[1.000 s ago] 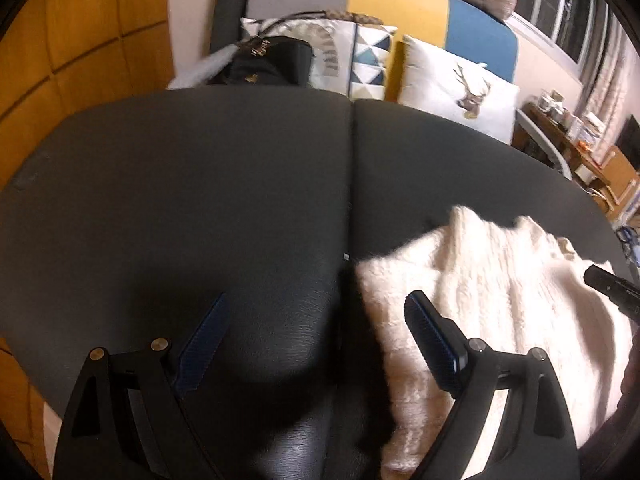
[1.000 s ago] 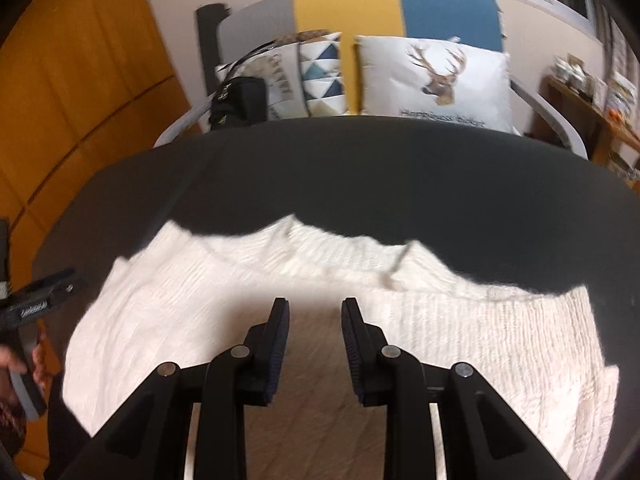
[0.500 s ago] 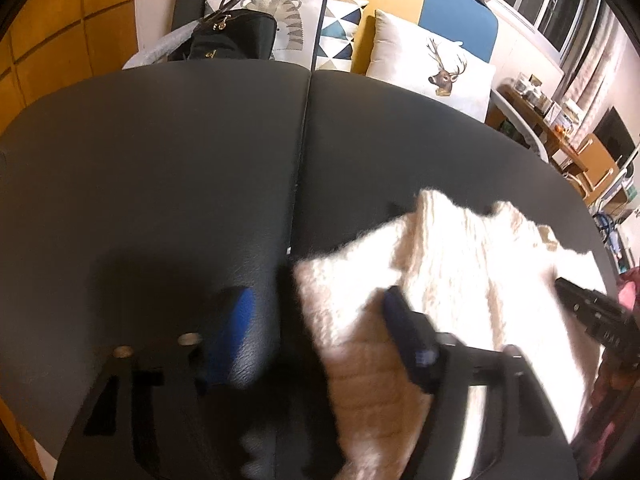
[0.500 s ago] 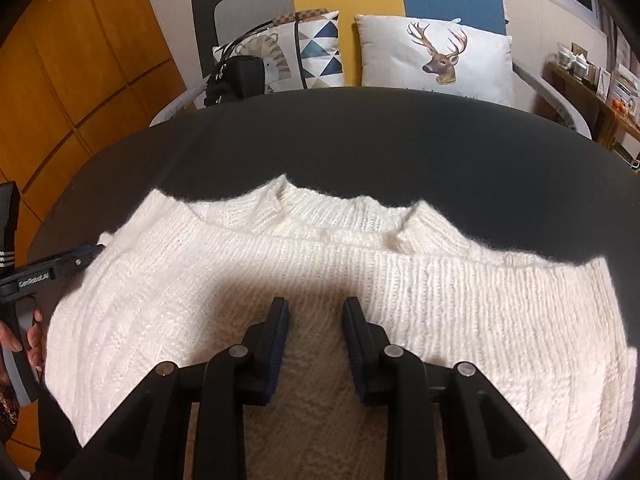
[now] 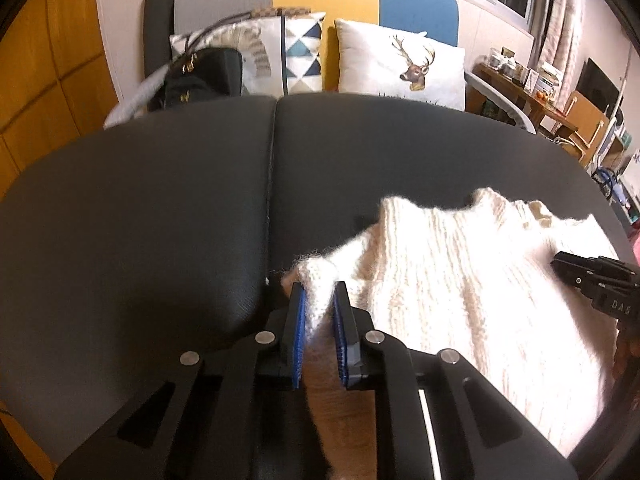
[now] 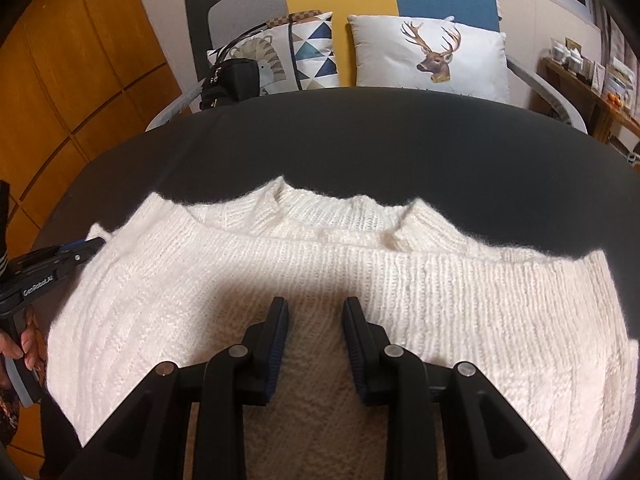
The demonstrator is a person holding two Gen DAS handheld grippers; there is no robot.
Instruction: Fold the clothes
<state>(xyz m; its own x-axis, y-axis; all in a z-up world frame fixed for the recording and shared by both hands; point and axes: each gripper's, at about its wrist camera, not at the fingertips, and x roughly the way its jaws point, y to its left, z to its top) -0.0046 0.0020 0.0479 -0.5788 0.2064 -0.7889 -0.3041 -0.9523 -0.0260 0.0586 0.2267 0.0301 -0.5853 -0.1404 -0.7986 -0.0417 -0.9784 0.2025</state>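
- Two handheld grippers work over one cream-white chunky knitted sweater [image 6: 360, 280] that lies spread on a dark grey padded tabletop [image 5: 140, 220].
- Jaws of the left gripper [image 5: 319, 296] are pressed nearly together on a fluffy corner of the sweater's left edge; the pinched wool stands up between the blue pads, lifted a little off the surface.
- That grip looks meant to carry the side across the body of the garment, though one moment cannot settle whether a fold is starting or being adjusted.
- Jaws of the right gripper [image 6: 316, 308] stand partly apart with a clear gap, holding nothing; they hover low over the middle of the sweater, and whether they touch the knit cannot be told.
- Placed so, the right gripper could steady the cloth while the other side moves; that is a judgement only.
- Outward from the jaws, the sweater's ribbed neckline points away from the person, and its far edge runs wavy across the tabletop.
- A person's hand [image 6: 28, 344] shows at the left edge of the right wrist view, gripping the left tool's handle.
- Beyond the tabletop stands a sofa in grey, yellow and blue panels [image 6: 380, 0], with a white cushion printed with a deer head [image 6: 432, 56], a cushion with blue triangles [image 6: 316, 52], and a small black handbag [image 6: 230, 84].
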